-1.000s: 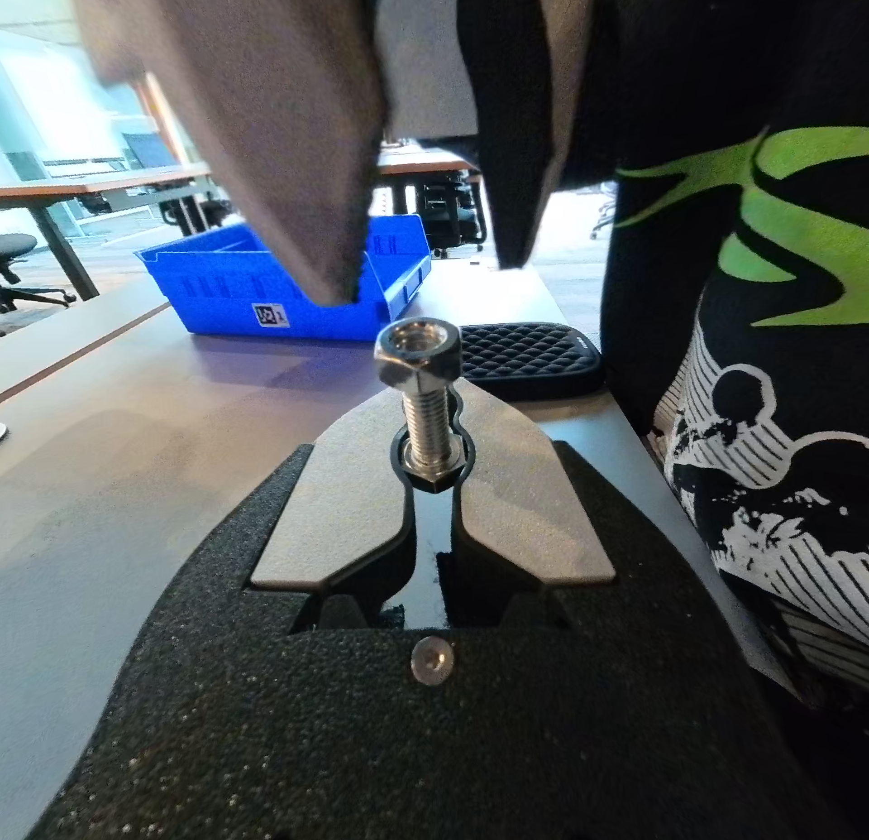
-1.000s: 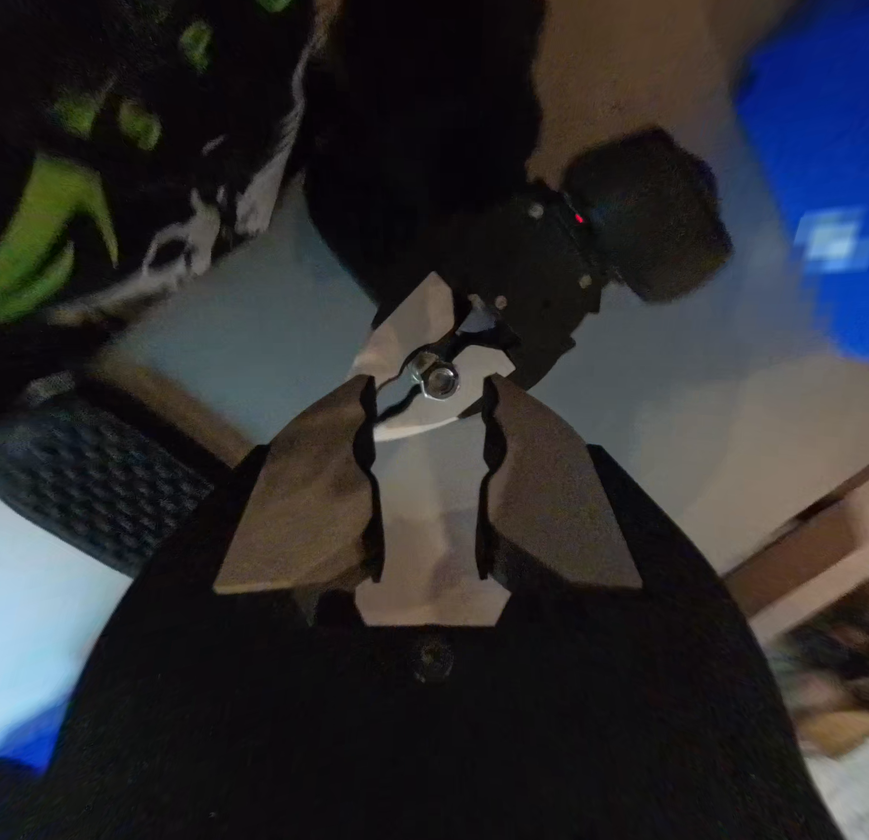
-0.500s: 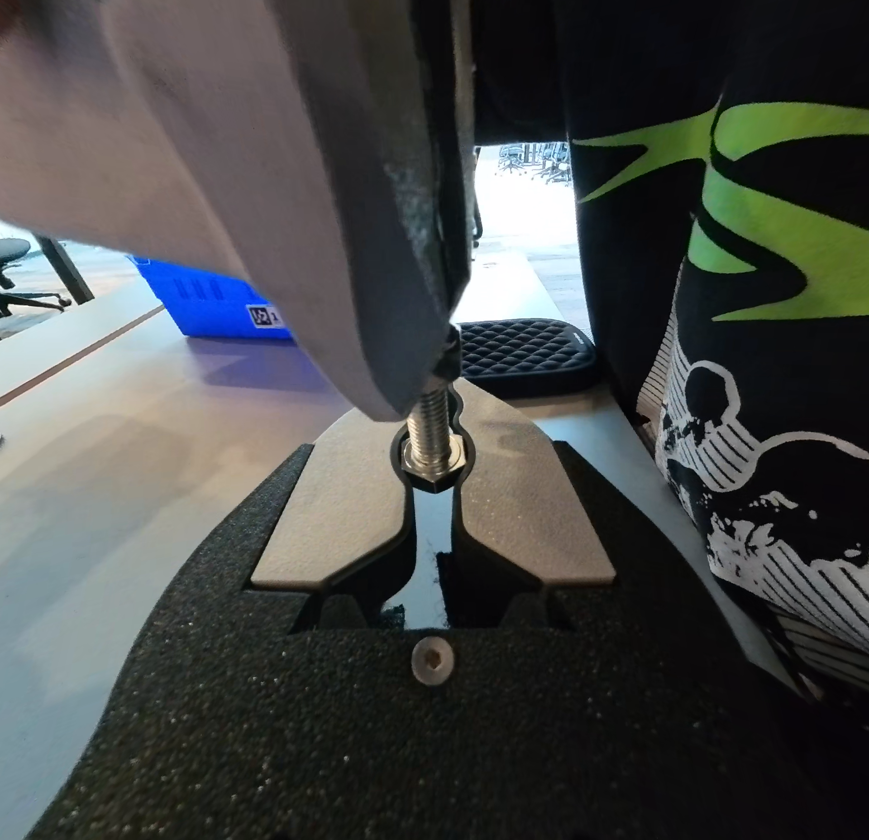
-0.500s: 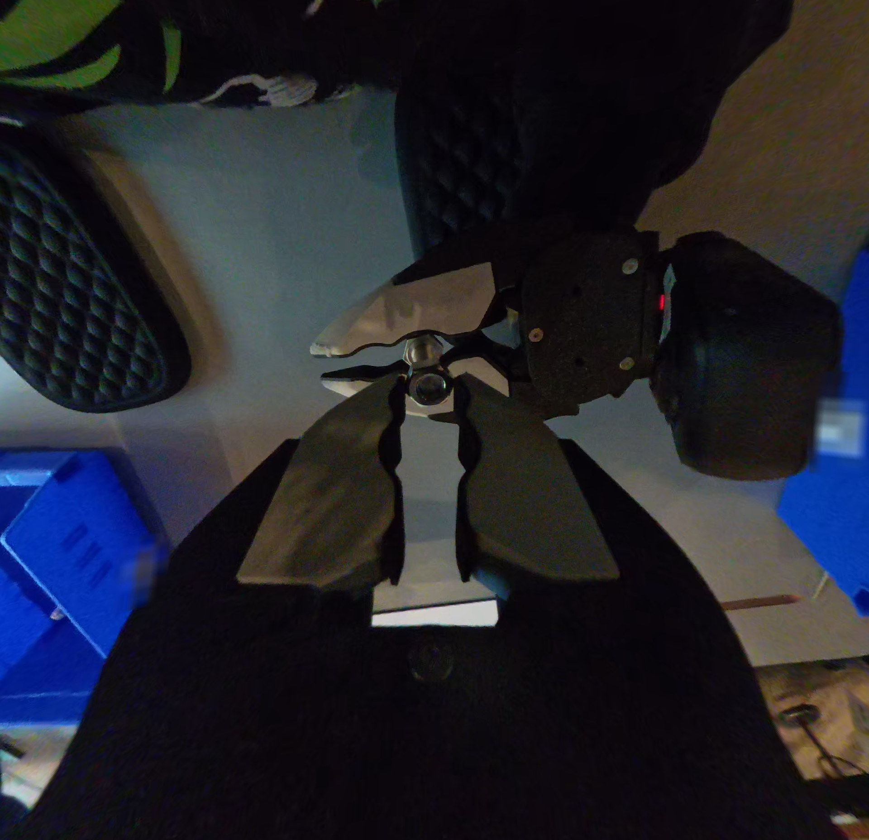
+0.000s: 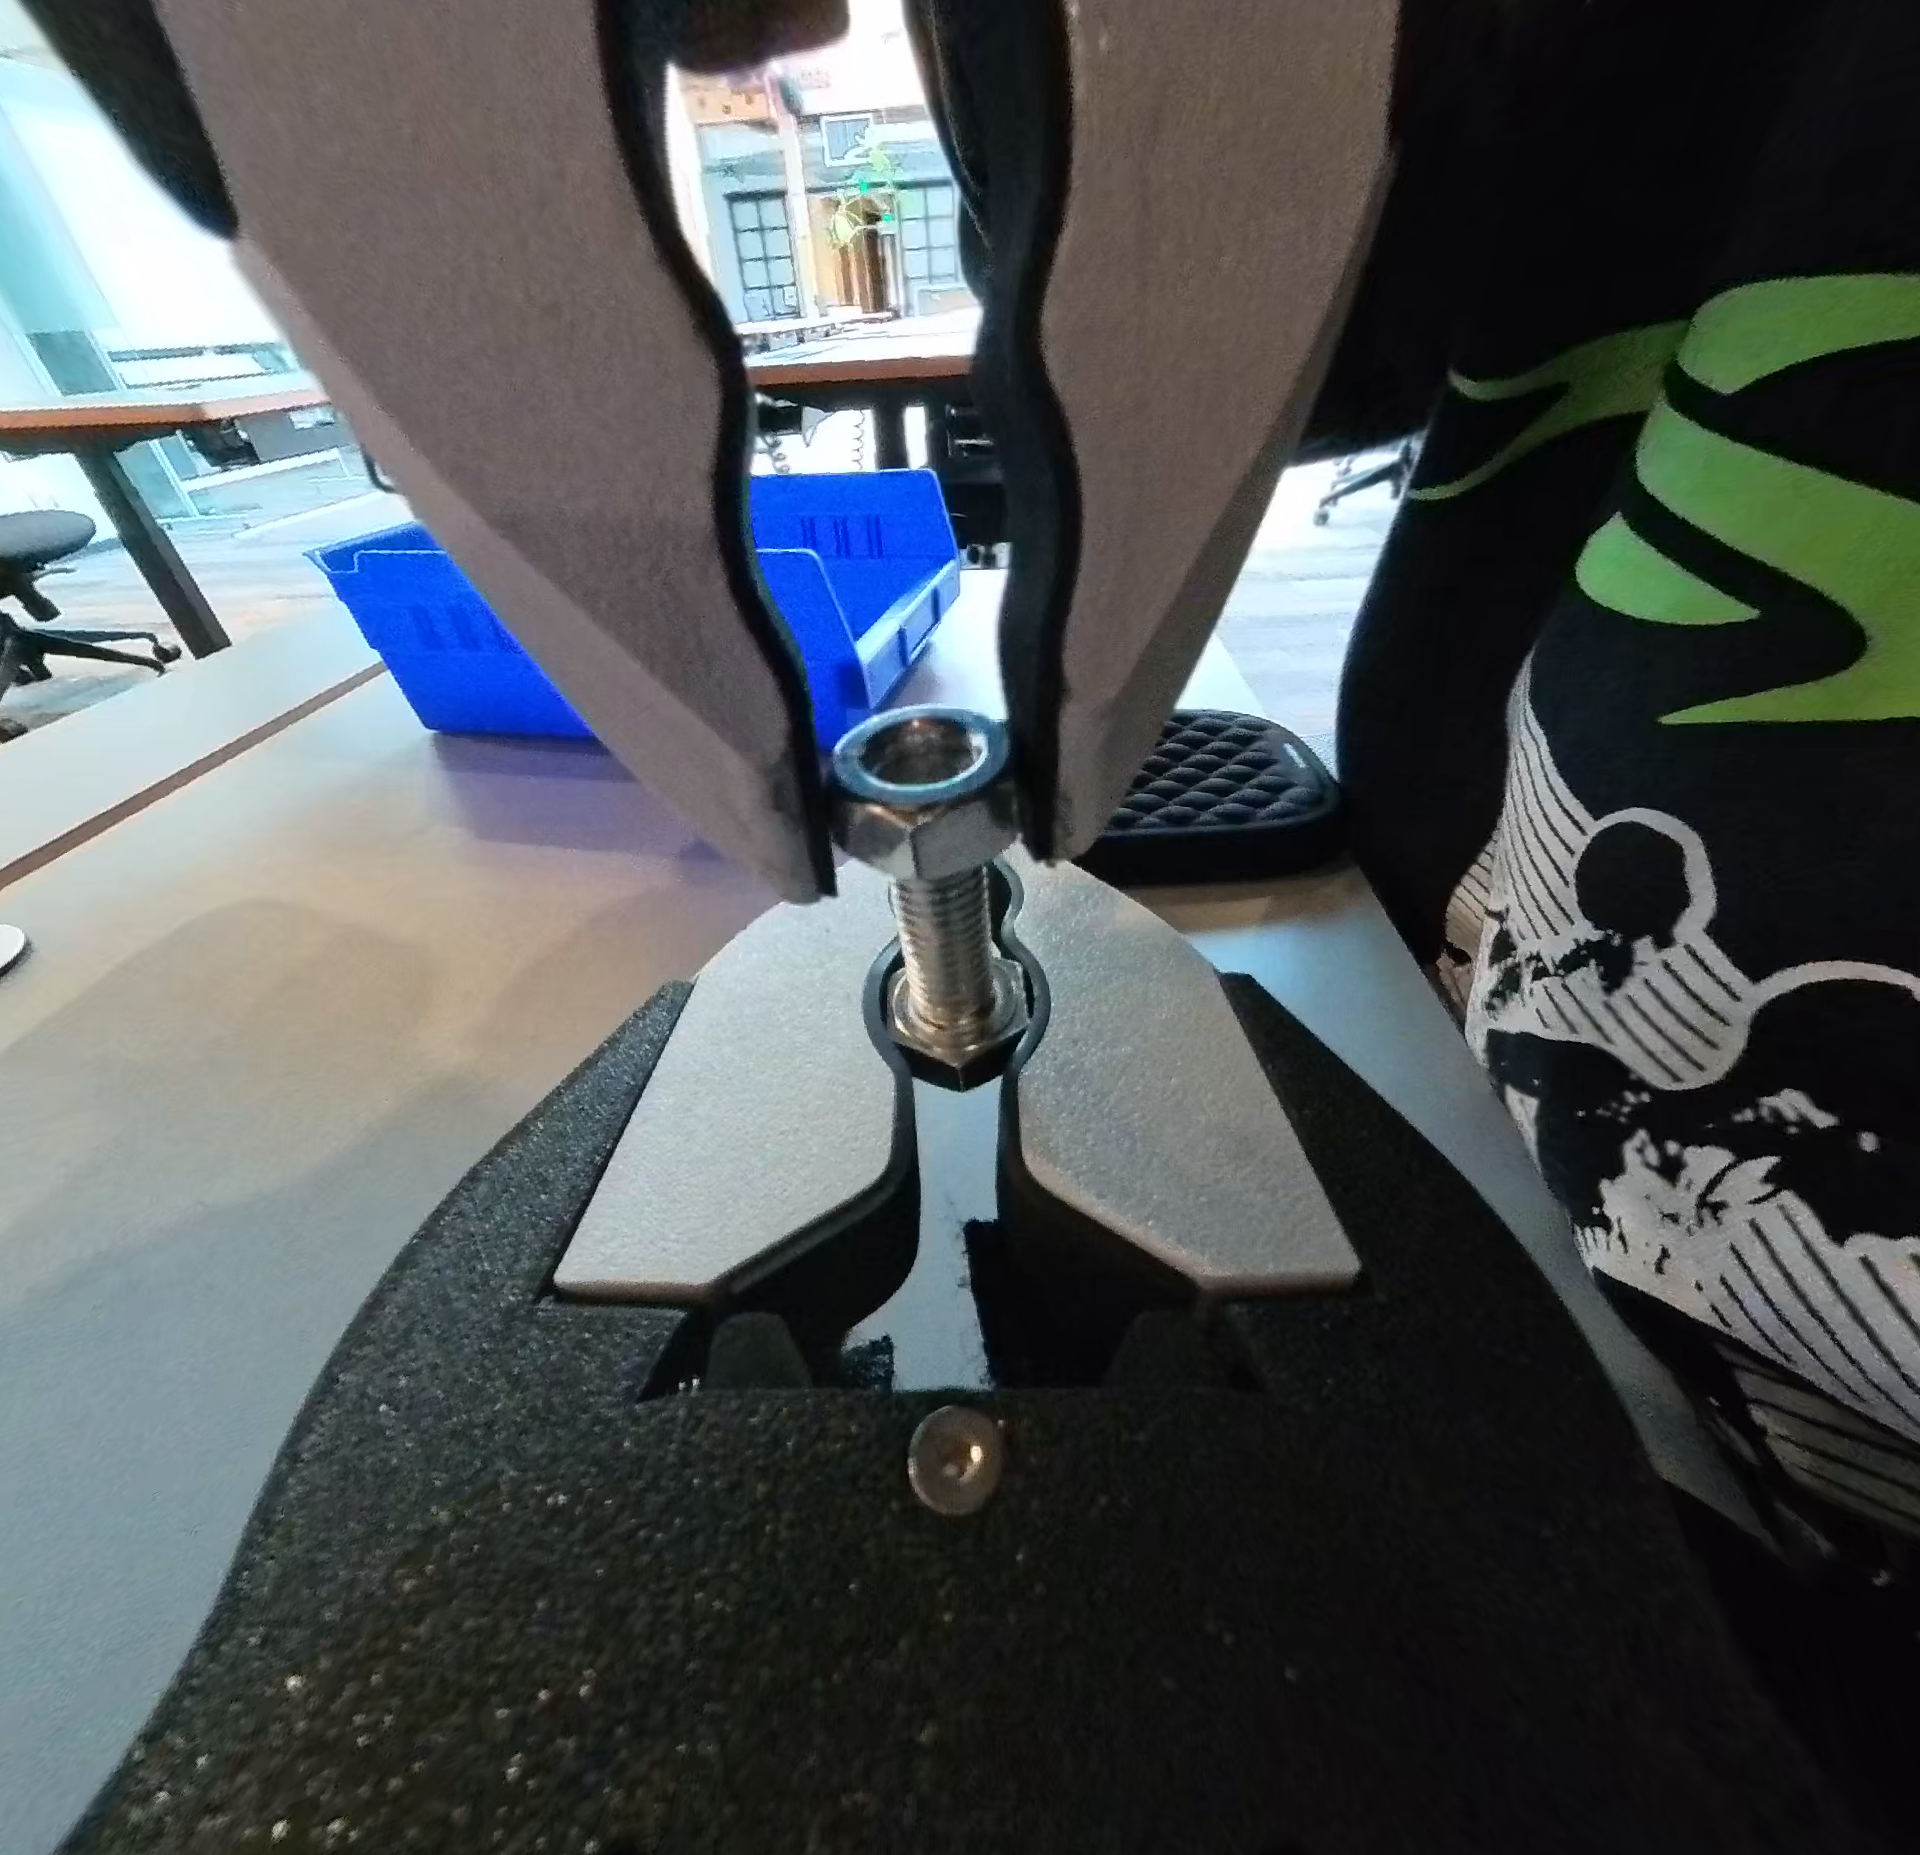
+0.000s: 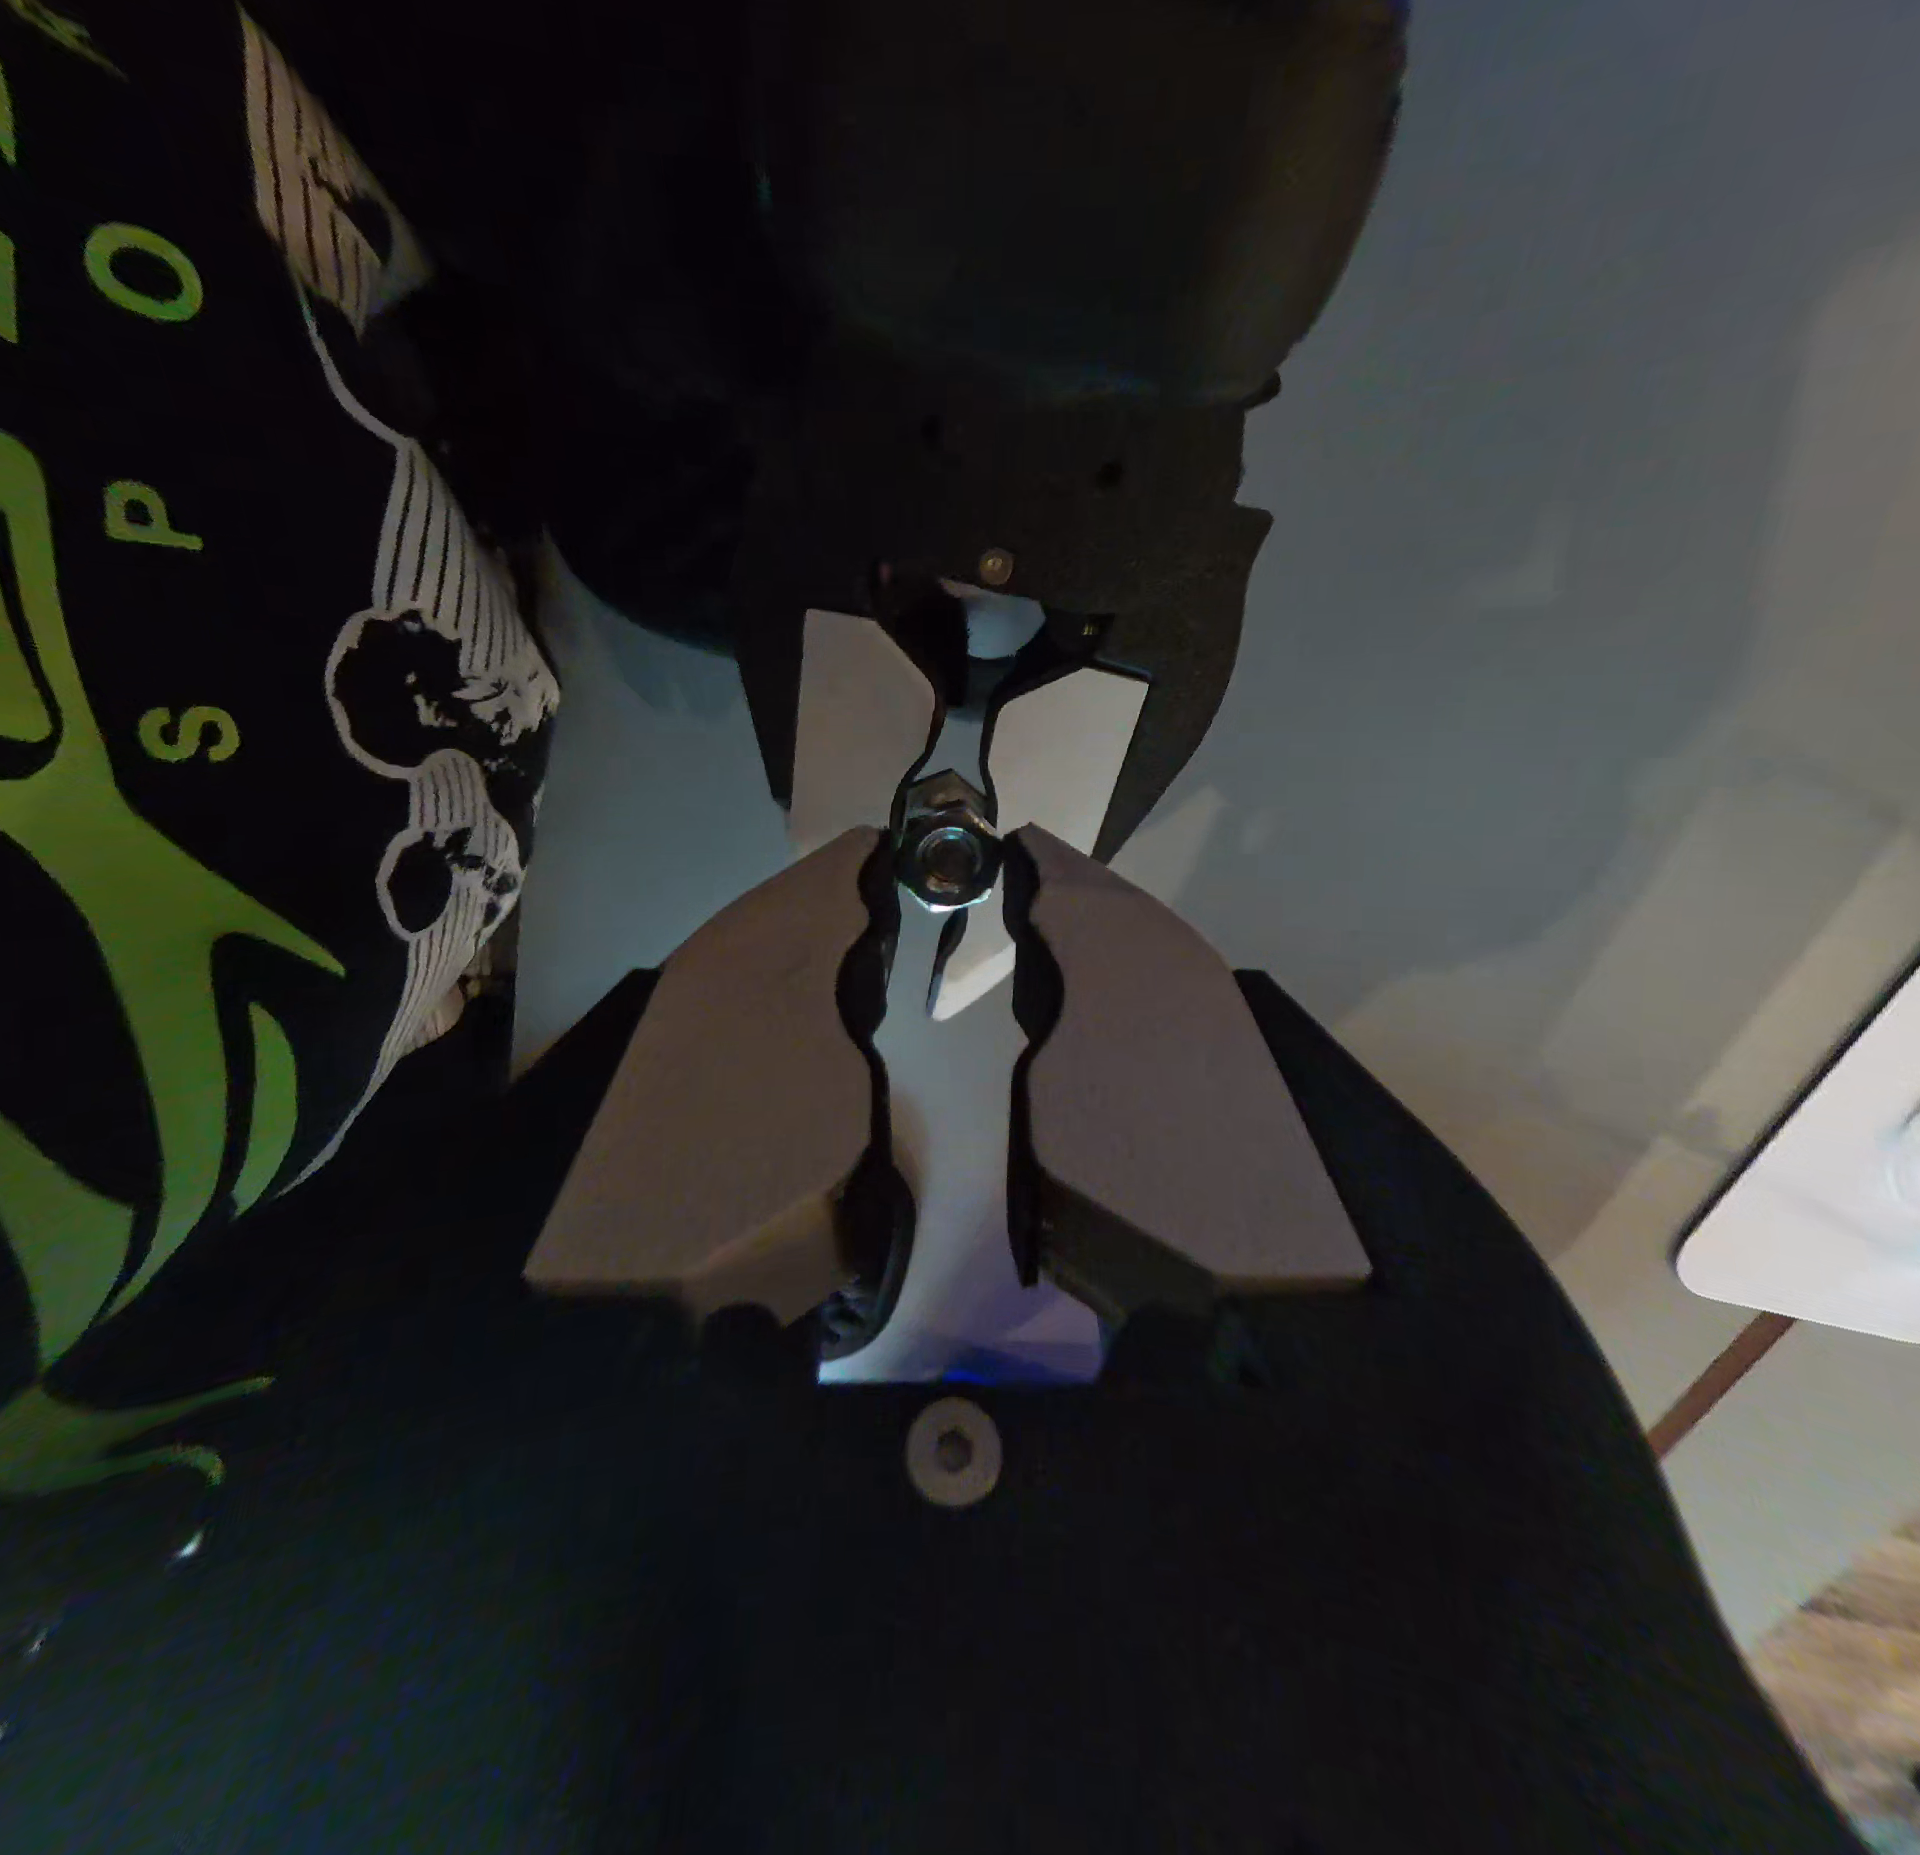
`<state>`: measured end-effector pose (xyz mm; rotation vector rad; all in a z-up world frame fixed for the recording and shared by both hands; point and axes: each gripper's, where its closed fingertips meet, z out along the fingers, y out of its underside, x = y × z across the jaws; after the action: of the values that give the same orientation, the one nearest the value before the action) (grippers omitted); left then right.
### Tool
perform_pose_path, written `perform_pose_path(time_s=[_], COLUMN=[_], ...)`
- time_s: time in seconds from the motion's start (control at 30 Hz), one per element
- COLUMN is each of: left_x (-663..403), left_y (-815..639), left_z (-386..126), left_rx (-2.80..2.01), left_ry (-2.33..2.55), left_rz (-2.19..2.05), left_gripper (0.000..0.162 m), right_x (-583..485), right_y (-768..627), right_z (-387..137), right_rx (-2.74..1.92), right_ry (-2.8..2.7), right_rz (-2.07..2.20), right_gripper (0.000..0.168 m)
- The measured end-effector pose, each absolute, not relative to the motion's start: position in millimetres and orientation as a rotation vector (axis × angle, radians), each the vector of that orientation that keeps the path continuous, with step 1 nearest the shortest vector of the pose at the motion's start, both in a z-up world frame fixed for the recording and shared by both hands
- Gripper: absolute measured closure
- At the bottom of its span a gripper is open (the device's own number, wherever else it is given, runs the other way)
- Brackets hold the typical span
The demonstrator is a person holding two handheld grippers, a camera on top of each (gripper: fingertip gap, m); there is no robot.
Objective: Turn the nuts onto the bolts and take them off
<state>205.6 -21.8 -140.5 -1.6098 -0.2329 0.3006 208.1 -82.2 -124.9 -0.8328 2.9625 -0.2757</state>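
A steel bolt (image 5: 943, 938) stands upright with its hex head clamped between the fingers of my left gripper (image 5: 954, 984), which is shut on it just above the grey table (image 5: 260, 1026). A steel nut (image 5: 920, 808) sits at the top of the thread. My right gripper (image 5: 928, 839) comes down from above, its two fingertips pressed against opposite sides of the nut. In the right wrist view, my right gripper (image 6: 945, 855) looks down the bolt's axis and holds the nut (image 6: 943, 860), with the left gripper (image 6: 940, 756) beyond it.
A blue plastic bin (image 5: 862, 579) stands on the table behind the bolt. A black quilted pad (image 5: 1216, 787) lies at the table's right edge. A person's torso in a black printed shirt (image 5: 1714, 766) is close on the right. A white object (image 6: 1829, 1203) lies at the right. Some 6 cm of space lies between my two pairs of fingers.
My right gripper came down from open above the bolt, closed on the nut, and turned about the bolt's axis. The left gripper and the bolt stayed put.
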Motion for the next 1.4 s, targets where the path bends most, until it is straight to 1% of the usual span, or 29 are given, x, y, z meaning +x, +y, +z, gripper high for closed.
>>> perform_pose_path(time_s=[0.07,0.1,0.13,0.23,0.3,0.37,0.5,0.57,0.63,0.77,0.9,1.0,1.1,1.17,1.23,1.33,1.37,1.4], left_x=[205.9,205.9,206.0,207.0,207.8,208.2,209.3,209.2,209.2,209.5,207.7,207.0,206.9,207.1,207.5,208.1,208.1,208.0], left_y=[-22.1,-22.3,-22.5,-21.7,-21.0,-20.7,-20.2,-20.5,-21.0,-21.1,-22.5,-22.8,-22.4,-21.7,-21.0,-21.2,-21.7,-22.1], left_z=[-139.8,-139.6,-139.3,-139.9,-140.8,-141.0,-141.7,-141.5,-141.2,-141.2,-140.7,-140.9,-142.1,-143.2,-144.2,-143.2,-142.6,-142.2], left_rx=[-1.605,-1.603,-1.601,-1.609,-1.617,-1.620,-1.626,-1.624,-1.620,-1.621,-1.616,-1.616,-1.624,-1.631,-1.639,-1.633,-1.628,-1.625], left_ry=[-0.231,-0.232,-0.231,-0.222,-0.216,-0.212,-0.202,-0.203,-0.203,-0.201,-0.215,-0.219,-0.220,-0.217,-0.213,-0.210,-0.211,-0.212], left_rz=[0.300,0.298,0.298,0.299,0.297,0.296,0.298,0.297,0.297,0.297,0.303,0.308,0.306,0.307,0.309,0.308,0.306,0.305], left_gripper=[0.152,0.152,0.152,0.152,0.152,0.152,0.152,0.152,0.152,0.152,0.152,0.152,0.152,0.152,0.152,0.152,0.152,0.152], right_x=[210.6,212.6,213.9,211.6,209.3,210.7,217.9,216.4,214.4,215.7,214.6,214.8,214.4,214.3,215.4,216.9,217.9,217.9], right_y=[-82.4,-82.3,-80.8,-77.6,-73.1,-70.9,-74.8,-77.6,-79.1,-80.4,-83.9,-83.3,-81.3,-78.9,-76.2,-76.7,-77.6,-79.4], right_z=[-124.9,-123.3,-120.9,-108.7,-106.6,-109.3,-112.7,-116.3,-118.7,-119.0,-119.7,-118.8,-120.8,-122.1,-122.7,-120.4,-119.1,-116.9], right_rx=[-0.881,-0.934,-1.027,-1.554,-1.915,-2.175,-2.346,-2.389,-2.413,-2.371,-2.136,-1.734,-1.190,-1.010,-0.961,-1.011,-1.062,-1.133], right_ry=[2.928,2.893,2.851,2.657,2.480,2.309,2.050,2.015,1.995,2.027,2.279,2.592,2.852,2.905,2.919,2.908,2.885,2.857], right_rz=[-0.298,-0.310,-0.312,-0.364,-0.316,-0.283,-0.224,-0.166,-0.131,-0.162,-0.185,-0.183,-0.188,-0.199,-0.218,-0.244,-0.259,-0.279], right_gripper=[0.144,0.136,0.132,0.123,0.122,0.121,0.130,0.133,0.141,0.147,0.149,0.150,0.150,0.150,0.150,0.149,0.143,0.134])
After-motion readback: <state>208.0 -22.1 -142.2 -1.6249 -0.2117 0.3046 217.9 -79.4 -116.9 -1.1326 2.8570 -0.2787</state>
